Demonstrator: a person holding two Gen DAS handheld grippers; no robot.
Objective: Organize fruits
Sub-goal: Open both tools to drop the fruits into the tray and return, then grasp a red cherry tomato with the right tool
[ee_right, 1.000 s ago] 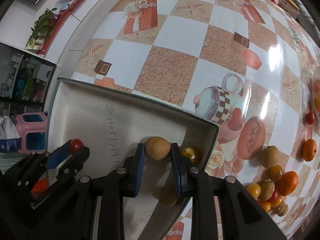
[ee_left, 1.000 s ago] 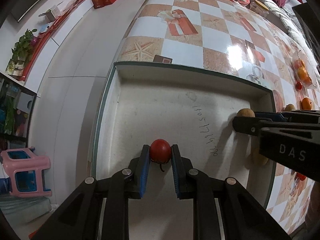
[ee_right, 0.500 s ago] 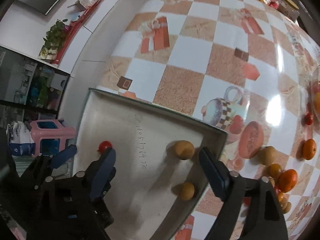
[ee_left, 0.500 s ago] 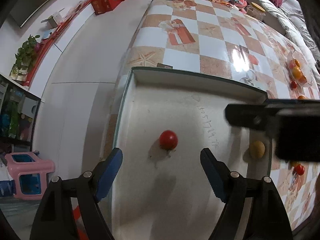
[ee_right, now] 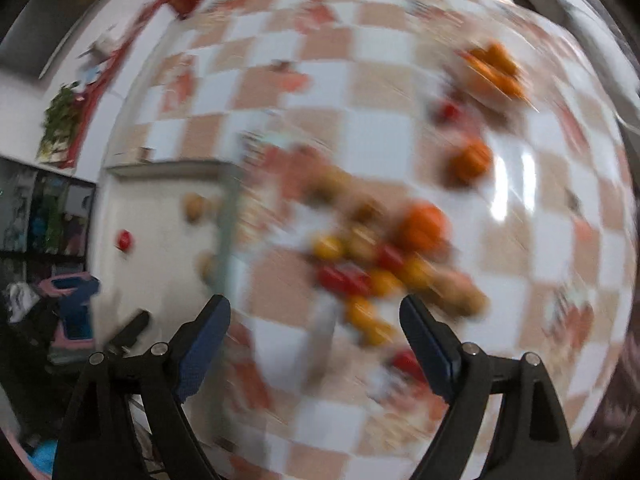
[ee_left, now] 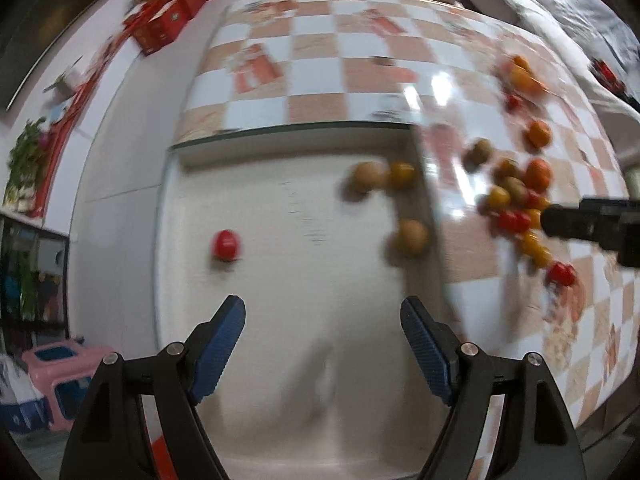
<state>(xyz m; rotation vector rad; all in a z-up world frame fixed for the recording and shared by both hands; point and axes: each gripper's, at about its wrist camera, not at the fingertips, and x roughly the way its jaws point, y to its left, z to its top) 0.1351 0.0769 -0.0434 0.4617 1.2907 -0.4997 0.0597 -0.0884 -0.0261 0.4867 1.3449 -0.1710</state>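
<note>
We note one small red fruit [ee_left: 226,243] lying alone on the left part of the tray [ee_left: 280,360] floor; three brown-yellow fruits [ee_left: 409,237] sit near the tray's right wall. The loose fruit pile [ee_right: 384,264] lies on the checkered tablecloth [ee_right: 380,128] right of the tray, well apart from the red one. The left gripper [ee_left: 322,344] is spread wide and empty over the tray's near floor. The right gripper [ee_right: 314,342] is likewise spread wide, holding nothing, above the pile; that view is blurred.
</note>
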